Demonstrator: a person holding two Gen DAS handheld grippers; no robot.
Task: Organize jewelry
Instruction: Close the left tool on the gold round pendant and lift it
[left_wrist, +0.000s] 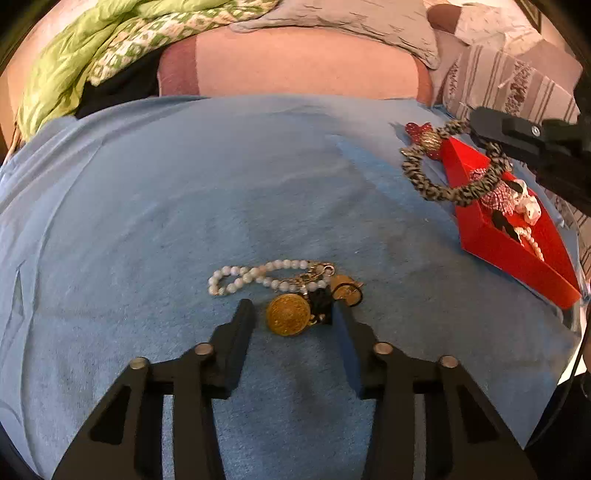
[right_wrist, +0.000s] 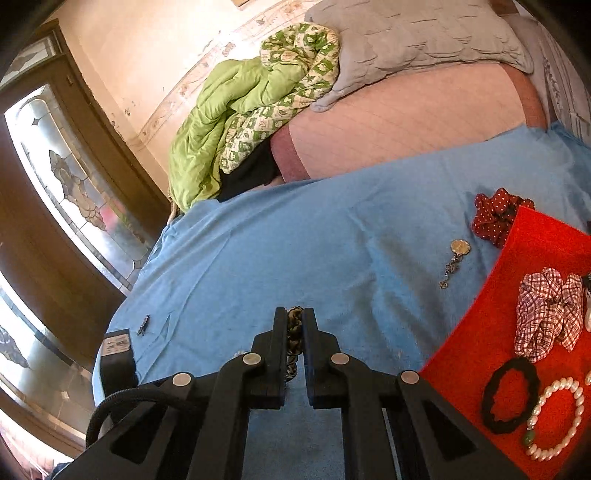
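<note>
blue cloth (left_wrist: 184, 206), green quilt (right_wrist: 221, 110), grey pillow (right_wrist: 424, 40), glass door (right_wrist: 66, 184)

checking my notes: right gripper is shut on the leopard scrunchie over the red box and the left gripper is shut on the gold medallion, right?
Not quite. The left gripper is open: in the left wrist view its fingers stand apart on either side of the gold medallion, which lies on the blue cloth. The rest holds: the right gripper is shut on the leopard scrunchie over the red box.

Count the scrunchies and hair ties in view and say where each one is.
4. The leopard-print scrunchie hangs from the right gripper above the red tray. The plaid scrunchie and black hair tie lie inside the tray. The red dotted scrunchie sits behind it. Others may be hidden.
</note>
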